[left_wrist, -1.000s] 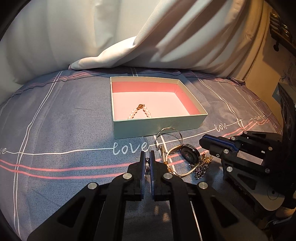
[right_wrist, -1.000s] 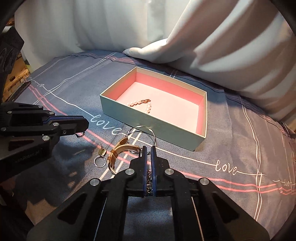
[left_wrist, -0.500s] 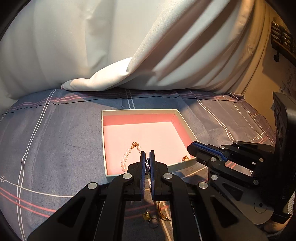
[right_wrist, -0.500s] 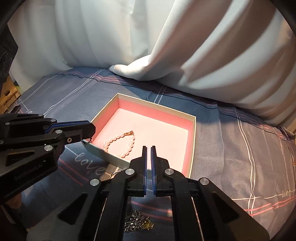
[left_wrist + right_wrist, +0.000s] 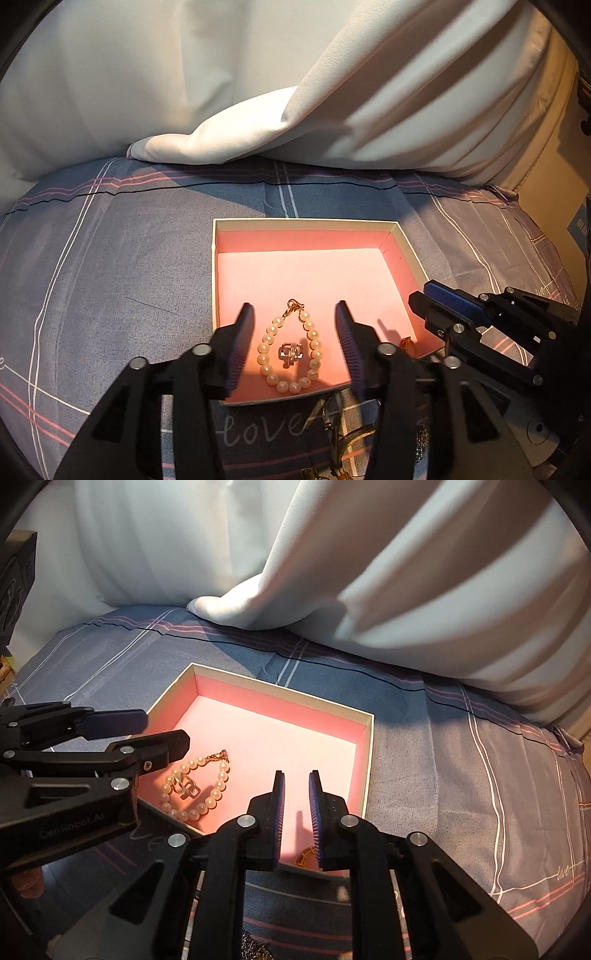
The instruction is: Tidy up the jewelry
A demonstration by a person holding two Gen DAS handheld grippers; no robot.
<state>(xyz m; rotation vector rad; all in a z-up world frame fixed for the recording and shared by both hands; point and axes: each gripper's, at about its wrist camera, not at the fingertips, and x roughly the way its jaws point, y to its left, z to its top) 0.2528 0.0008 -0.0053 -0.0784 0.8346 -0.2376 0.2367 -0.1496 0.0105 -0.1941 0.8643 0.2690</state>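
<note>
The left gripper (image 5: 293, 328) hung over the near edge of the pink-lined box (image 5: 306, 223), its jaws just parted wide and grasping nothing. Below its gap lay a silver ring (image 5: 290, 354) inside the loop of the pearl bracelet (image 5: 289, 354) on the box floor. To the right, the right gripper (image 5: 296, 805) had just been opening to a narrow gap, also released, above a gold piece (image 5: 306, 856) in the near right corner. The far half of the box floor was bare. More jewelry (image 5: 347, 439) lay on the bedsheet (image 5: 110, 277) just outside the near wall.
</note>
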